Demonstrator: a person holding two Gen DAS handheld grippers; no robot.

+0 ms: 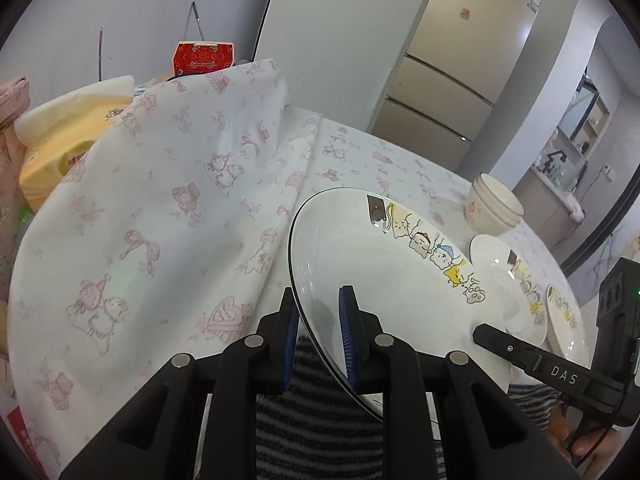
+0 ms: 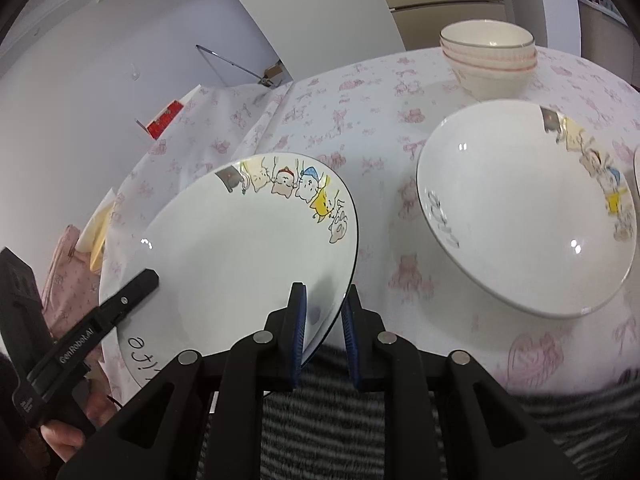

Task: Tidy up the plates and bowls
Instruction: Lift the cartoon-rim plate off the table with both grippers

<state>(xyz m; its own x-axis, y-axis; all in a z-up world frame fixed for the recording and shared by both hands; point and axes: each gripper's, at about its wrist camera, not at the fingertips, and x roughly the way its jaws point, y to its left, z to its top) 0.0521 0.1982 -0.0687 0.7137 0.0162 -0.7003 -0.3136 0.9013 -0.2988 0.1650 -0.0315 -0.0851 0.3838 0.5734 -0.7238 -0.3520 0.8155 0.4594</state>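
- A white round ceramic plate with a thin dark rim [image 2: 240, 248] is held tilted above the table, lifted clear of the white cloth printed with pink bears and bows [image 1: 160, 200].
- Along one side of the plate runs a row of cartoon cats, cream, red-capped, blue-capped and yellow, next to a small grey patch; near the opposite edge there is black handwritten script, only partly readable.
- The left gripper [image 1: 318, 336] pinches the plate's rim between its blue pads, jaws narrow.
- The right gripper [image 2: 324, 332] clamps the opposite rim the same way, jaws narrow.
- A second white plate with the same cat drawing [image 2: 528, 216] lies on the cloth to the right, apart from the held one.
- A stack of white ribbed bowls with pink lines [image 2: 488, 60] stands behind that plate.
- The left gripper's side reads "GenRobot.AI"; the right gripper's side reads "DAS".
- A yellow tissue pack [image 1: 60, 152] sits half under the cloth.
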